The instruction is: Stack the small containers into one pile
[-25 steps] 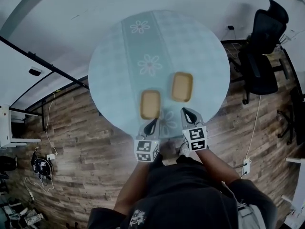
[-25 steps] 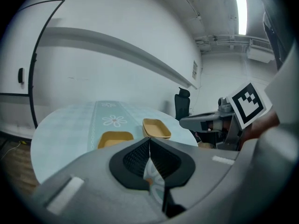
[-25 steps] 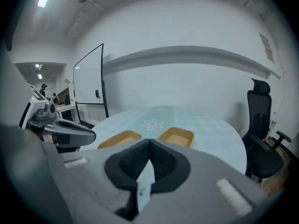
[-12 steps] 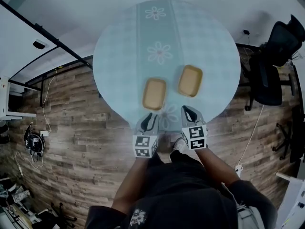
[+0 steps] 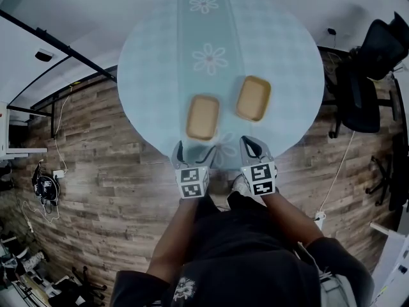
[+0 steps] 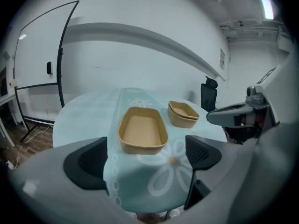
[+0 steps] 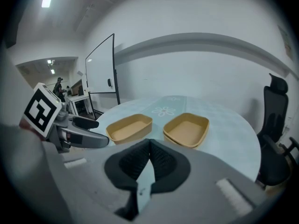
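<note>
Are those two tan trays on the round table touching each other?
Apart. The head view shows a strip of tablecloth between the left tray and the right tray.

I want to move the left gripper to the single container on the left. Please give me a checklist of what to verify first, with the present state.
1. left gripper jaws opening, nothing between them: ok.
2. single container upright, empty, straight ahead of those jaws: ok.
3. pile looks like two nested containers: ok.
4. single container and pile apart, not touching: ok.
5. right gripper jaws shut, empty, short of both: ok.
</note>
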Demonstrator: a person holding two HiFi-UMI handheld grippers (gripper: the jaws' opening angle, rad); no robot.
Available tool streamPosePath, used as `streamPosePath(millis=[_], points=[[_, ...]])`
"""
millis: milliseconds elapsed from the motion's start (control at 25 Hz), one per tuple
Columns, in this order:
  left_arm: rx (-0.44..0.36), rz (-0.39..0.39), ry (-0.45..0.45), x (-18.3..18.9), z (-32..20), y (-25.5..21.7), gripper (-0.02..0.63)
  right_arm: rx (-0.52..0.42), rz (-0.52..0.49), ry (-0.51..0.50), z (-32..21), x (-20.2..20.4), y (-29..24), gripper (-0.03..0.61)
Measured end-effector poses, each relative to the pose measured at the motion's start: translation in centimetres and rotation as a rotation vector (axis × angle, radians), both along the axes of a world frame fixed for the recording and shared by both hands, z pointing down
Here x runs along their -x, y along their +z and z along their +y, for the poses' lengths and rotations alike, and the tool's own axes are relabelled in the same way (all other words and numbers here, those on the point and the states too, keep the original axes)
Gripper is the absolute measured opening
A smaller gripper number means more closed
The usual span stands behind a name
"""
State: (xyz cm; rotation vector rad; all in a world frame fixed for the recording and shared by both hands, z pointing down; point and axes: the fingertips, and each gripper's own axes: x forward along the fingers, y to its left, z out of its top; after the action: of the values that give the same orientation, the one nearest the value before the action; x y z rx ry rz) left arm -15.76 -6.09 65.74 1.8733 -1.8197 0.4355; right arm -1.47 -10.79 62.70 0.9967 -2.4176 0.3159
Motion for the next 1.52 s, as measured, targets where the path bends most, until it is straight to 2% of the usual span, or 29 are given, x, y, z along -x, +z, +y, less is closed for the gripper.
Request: streamPosePath(millis=[200, 480, 920, 1280, 1520], points=[[0.05, 0.01, 0.006, 0.2, -1.8, 1.4, 0.541, 0.013, -0.002, -0.003, 0.0, -0.3, -0.1, 0.002], [0.133, -0.01, 0.016, 0.8, -3.2, 3.1, 0.546, 0.033, 0.008, 0.016, -0.1, -1.0, 0.7, 0.002], [0.194, -0.038, 0.054, 0.3, -4.8, 4.7, 0.545, 0.064, 0.008, 0.047, 0.1, -1.9, 1.8, 0.002], [0.197, -0.084, 0.067, 0.3, -5.3, 4.5, 0.537, 0.086, 0.01, 0.068, 0.1, -2.8, 2.3, 0.002], [0.147, -0.108, 0.069, 0.5, -5.5, 3.3, 0.518, 0.084, -0.001, 0.077, 0.1, -2.8, 2.1, 0.002]])
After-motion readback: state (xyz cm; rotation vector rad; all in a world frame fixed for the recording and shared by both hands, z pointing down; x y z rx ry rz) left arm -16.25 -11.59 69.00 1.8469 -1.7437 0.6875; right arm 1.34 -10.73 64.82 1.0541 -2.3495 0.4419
